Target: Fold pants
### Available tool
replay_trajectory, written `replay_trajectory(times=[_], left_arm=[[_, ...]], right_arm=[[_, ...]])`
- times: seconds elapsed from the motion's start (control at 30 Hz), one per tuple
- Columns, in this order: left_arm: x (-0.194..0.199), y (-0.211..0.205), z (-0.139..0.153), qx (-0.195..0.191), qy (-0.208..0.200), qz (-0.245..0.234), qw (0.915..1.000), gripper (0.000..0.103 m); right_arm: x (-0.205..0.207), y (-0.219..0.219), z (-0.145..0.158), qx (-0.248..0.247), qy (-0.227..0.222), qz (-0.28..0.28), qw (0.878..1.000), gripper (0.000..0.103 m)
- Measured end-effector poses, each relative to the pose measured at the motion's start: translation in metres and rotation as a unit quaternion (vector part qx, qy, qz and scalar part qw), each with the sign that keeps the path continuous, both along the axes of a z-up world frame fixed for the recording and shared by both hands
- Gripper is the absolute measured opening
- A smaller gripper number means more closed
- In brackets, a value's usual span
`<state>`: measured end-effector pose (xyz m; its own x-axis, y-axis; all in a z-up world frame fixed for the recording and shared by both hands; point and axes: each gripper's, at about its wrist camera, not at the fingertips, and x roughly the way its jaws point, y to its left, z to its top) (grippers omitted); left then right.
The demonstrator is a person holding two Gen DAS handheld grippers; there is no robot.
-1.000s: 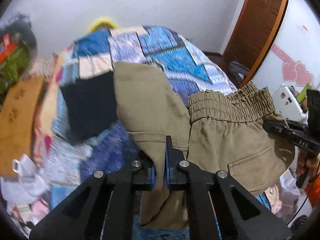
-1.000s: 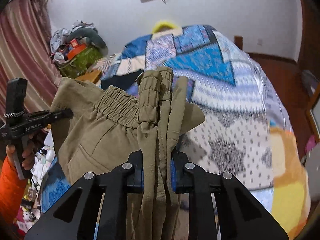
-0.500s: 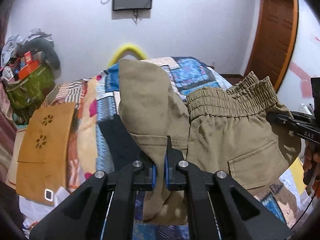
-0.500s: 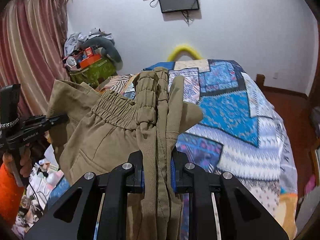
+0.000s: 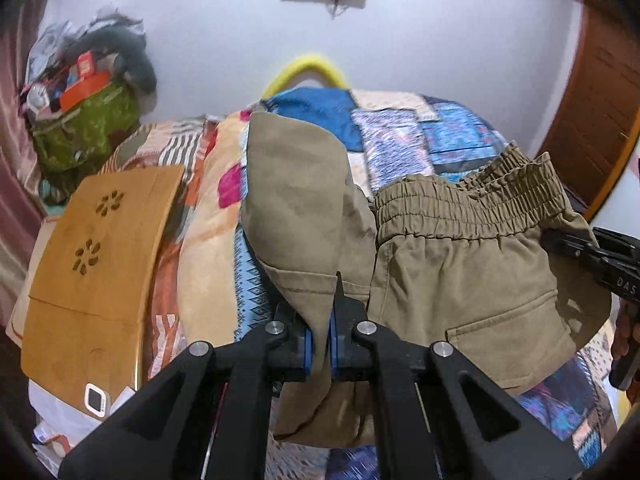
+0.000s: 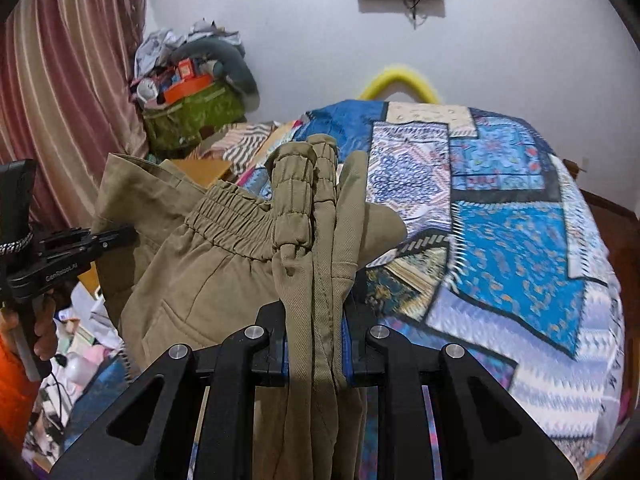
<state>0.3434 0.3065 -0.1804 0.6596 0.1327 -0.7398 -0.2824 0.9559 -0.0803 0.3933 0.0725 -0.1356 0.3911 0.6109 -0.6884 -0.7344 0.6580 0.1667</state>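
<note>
Covering the bed (image 6: 520,248), a patchwork quilt (image 5: 400,140).

Pants (image 5: 460,272) hang between both grippers, bed (image 6: 520,240) behind — board (image 5: 100,248) left.

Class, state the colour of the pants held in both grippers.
Khaki pants; clearest in left wrist view.

In the left wrist view, the right tongs (image 5: 550,240) carry the white letters "DAS" on their black body. In the right wrist view, the left tongs (image 6: 128,236) bear small white lettering, apparently "GenRobot.AI", along their black arm.
</note>
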Motion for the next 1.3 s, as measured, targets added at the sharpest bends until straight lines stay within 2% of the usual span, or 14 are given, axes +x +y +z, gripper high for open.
replay_trajectory(times=[0.3, 0.6, 0.8, 0.93, 1.03, 1.17, 1.3], left_arm=[[0.043, 0.039, -0.066, -0.013, 0.045, 0.035, 0.9983, 0.006], [0.060, 0.056, -0.115, -0.015, 0.084, 0.067, 0.9941, 0.006], [0.064, 0.066, -0.144, -0.017, 0.126, 0.082, 0.9885, 0.018], [0.061, 0.067, -0.145, -0.014, 0.125, 0.084, 0.9884, 0.022], [0.057, 0.065, -0.140, -0.005, 0.134, 0.094, 0.9865, 0.031], [0.043, 0.054, -0.120, 0.015, 0.128, 0.089, 0.9876, 0.032], [0.020, 0.037, -0.086, 0.028, 0.106, 0.072, 0.9913, 0.032]], right_arm=[[0.025, 0.047, -0.048, -0.032, 0.017, 0.008, 0.999, 0.016], [0.043, 0.062, -0.091, -0.088, 0.042, 0.000, 0.995, 0.020], [0.046, 0.060, -0.096, -0.101, 0.051, -0.013, 0.994, 0.026], [0.045, 0.058, -0.097, -0.124, 0.041, -0.018, 0.991, 0.039], [0.042, 0.051, -0.093, -0.118, 0.051, -0.023, 0.991, 0.040], [0.029, 0.044, -0.081, -0.113, 0.051, -0.027, 0.992, 0.040], [0.011, 0.031, -0.058, -0.095, 0.043, -0.029, 0.994, 0.040]])
